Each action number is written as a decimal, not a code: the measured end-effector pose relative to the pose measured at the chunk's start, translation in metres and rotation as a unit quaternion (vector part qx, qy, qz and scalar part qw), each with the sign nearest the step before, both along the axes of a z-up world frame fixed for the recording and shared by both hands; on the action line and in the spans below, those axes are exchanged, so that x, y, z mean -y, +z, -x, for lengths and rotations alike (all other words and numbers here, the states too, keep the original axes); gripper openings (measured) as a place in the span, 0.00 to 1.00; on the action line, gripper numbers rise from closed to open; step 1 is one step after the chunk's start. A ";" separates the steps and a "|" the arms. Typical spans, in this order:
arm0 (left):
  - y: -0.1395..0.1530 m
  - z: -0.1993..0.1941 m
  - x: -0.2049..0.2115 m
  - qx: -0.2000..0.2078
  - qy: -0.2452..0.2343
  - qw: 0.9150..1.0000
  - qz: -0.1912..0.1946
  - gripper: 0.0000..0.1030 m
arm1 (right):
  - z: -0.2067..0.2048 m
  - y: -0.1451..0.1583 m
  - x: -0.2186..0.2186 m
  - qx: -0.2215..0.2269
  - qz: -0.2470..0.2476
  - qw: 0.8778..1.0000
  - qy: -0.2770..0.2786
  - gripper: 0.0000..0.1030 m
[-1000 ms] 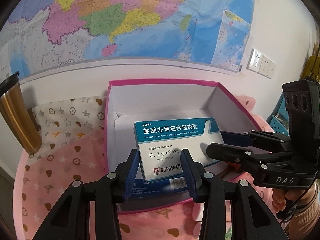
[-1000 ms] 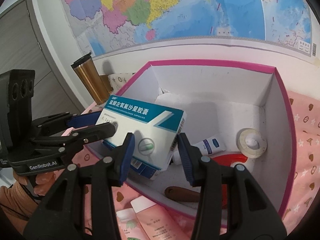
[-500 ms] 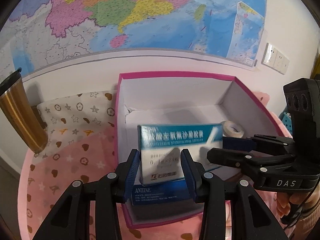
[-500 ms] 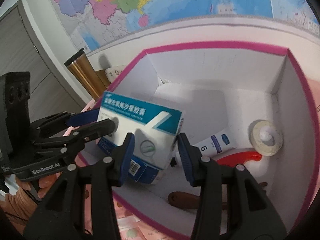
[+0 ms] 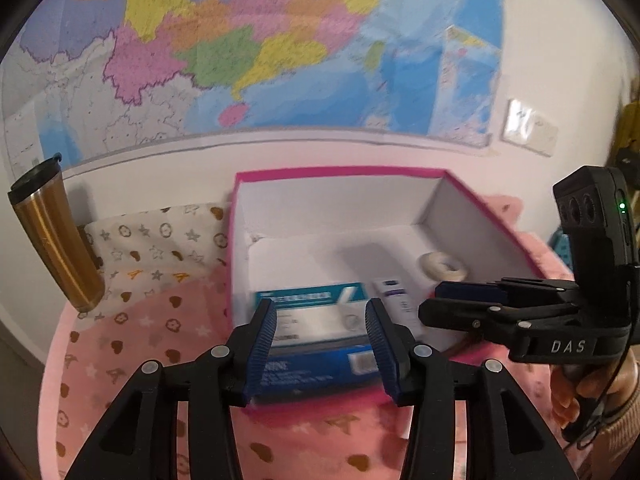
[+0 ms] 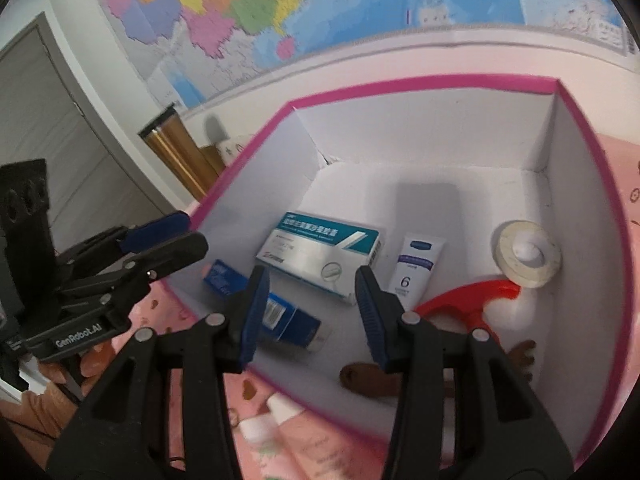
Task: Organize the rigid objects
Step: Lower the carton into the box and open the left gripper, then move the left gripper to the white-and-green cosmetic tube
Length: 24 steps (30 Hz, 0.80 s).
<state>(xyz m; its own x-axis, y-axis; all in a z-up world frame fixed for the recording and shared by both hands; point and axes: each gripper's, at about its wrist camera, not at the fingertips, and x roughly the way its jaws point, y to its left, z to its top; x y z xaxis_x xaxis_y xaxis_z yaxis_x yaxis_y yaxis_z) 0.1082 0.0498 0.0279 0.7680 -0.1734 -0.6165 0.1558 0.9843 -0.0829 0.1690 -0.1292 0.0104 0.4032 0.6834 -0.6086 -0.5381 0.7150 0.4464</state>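
Observation:
A white and teal medicine box [image 6: 320, 252] lies flat on the floor of the pink-rimmed box [image 6: 400, 84], its near edge resting on a dark blue box [image 6: 298, 326]. My left gripper [image 5: 320, 312] hovers over the near rim [image 5: 340, 171]. Its jaws are opening, and the medicine box [image 5: 312, 308] lies below them, untouched. From the right wrist view, the left gripper [image 6: 192, 232] is beside the box's left wall. My right gripper [image 6: 310, 280] stands open above the box with nothing between its fingers; in the left wrist view the right gripper [image 5: 432, 302] reaches in from the right.
Also in the box: a white tube [image 6: 416, 264], a tape roll [image 6: 526, 254], a red plastic piece [image 6: 468, 300] and a brown item [image 6: 368, 378]. A gold tumbler [image 5: 52, 240] stands at the left by the wall. Pink packets [image 6: 300, 432] lie before the box.
The medicine box left my left gripper and dropped flat into the pink box. The left jaws widened. The right jaws kept their gap.

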 end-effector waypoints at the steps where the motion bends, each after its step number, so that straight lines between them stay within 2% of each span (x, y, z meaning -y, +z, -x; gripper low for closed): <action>1: 0.002 0.005 0.002 0.005 -0.008 1.000 0.004 0.48 | 0.008 0.006 0.005 0.008 -0.008 1.000 0.002 0.46; 7: 0.008 0.039 0.020 0.021 -0.053 0.998 0.016 0.51 | 0.058 0.036 0.037 0.054 -0.032 0.998 0.010 0.46; 10: -0.001 0.049 0.030 0.009 -0.073 0.997 0.015 0.51 | 0.076 0.034 0.052 0.049 -0.037 0.998 0.006 0.46; 15: -0.030 0.058 0.048 -0.033 -0.096 0.995 0.007 0.51 | 0.106 0.007 0.077 0.014 -0.026 0.999 -0.015 0.46; 20: -0.059 0.063 0.059 -0.075 -0.110 0.991 0.003 0.51 | 0.130 -0.035 0.095 -0.047 -0.015 0.998 -0.036 0.46; 24: -0.071 0.064 0.063 -0.091 -0.108 0.990 -0.004 0.51 | 0.145 -0.058 0.104 -0.081 -0.011 0.995 -0.052 0.46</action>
